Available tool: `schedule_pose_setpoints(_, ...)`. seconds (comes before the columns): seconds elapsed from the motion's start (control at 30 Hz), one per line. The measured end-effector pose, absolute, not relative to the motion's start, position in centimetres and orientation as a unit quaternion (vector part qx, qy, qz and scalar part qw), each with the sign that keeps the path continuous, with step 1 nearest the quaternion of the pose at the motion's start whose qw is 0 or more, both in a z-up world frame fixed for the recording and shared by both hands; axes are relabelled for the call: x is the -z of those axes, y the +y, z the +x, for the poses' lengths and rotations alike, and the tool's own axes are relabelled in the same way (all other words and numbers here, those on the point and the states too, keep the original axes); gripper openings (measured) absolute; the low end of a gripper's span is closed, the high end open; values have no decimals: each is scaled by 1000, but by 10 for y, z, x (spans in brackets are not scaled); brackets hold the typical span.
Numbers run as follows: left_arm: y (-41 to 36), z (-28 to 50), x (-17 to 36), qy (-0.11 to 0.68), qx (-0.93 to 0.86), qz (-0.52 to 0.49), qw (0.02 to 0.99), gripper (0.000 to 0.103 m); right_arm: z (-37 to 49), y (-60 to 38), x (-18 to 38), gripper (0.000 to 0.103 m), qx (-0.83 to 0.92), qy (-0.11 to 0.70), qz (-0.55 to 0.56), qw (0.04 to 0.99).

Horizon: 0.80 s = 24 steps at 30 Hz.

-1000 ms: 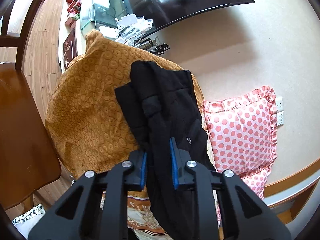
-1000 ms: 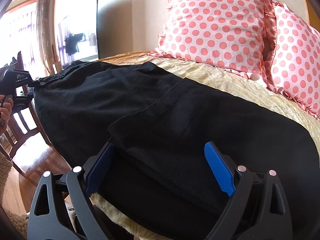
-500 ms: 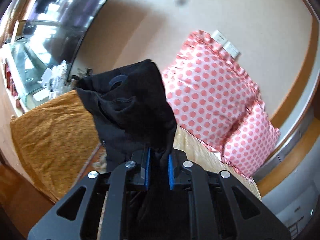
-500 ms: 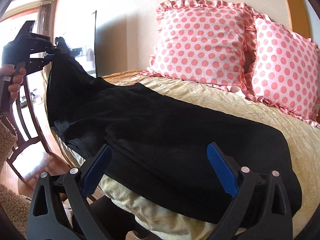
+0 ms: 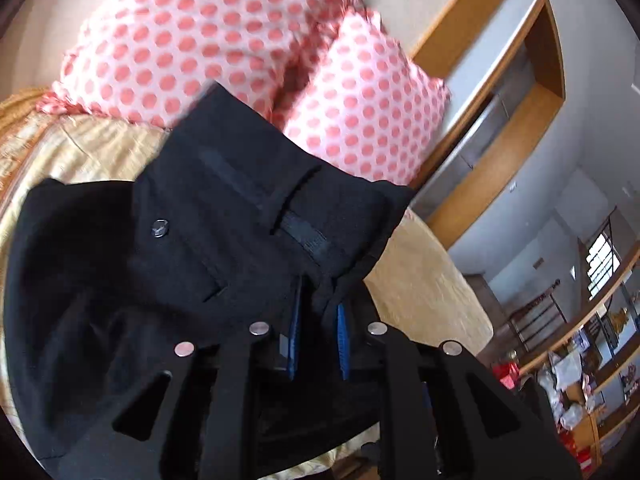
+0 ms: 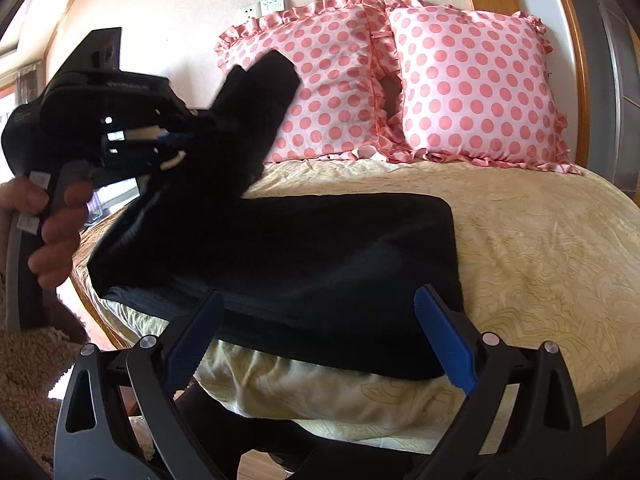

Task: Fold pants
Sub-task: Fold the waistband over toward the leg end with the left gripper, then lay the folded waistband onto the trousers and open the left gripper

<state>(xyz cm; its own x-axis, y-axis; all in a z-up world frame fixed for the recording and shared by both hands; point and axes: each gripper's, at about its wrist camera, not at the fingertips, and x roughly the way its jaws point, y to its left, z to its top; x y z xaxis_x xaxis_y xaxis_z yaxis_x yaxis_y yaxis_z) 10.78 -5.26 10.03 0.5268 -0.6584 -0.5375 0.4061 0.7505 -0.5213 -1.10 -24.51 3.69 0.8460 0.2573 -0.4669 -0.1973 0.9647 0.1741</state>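
Observation:
Black pants (image 6: 320, 248) lie across the cream bedspread (image 6: 540, 248). My left gripper (image 5: 318, 312) is shut on the waistband end of the pants (image 5: 248, 216), with a button and pocket showing, and holds it lifted above the bed. In the right wrist view the left gripper (image 6: 176, 140) sits at the left, carrying that end (image 6: 256, 120) over the flat part. My right gripper (image 6: 316, 336) is open and empty, just in front of the near edge of the pants at the bed's edge.
Two pink polka-dot pillows (image 6: 472, 88) stand against the wall at the head of the bed. A wooden door frame (image 5: 496, 152) and cluttered shelves (image 5: 580, 360) are to the right. A shaggy rug (image 6: 28, 364) lies on the floor at the left.
My left gripper has swung the held end of the pants up and over toward the pillows and the far end. My right gripper has drawn back from the pants, still open.

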Motion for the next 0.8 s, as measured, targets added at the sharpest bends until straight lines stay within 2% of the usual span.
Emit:
schedule_pose_setpoints(0.13,-79,115,-65,434,322,-170,824,13,-18,-249,-37,98,-111,245,54,961)
schedule_pose_setpoints(0.43,-95,81,-100,365,372,-144,841,14,-31,-281,-46,99,-101,221,99,965)
schedule_pose_setpoints(0.6,-119,72,-53,418,398,-92,811,14,-36,-306,-47,99,-88,218,131,963)
schedule_pose_setpoints(0.8,-96,65,-69,363,424,-146,817,14,-33,-332,-57,99,-86,202,180,959)
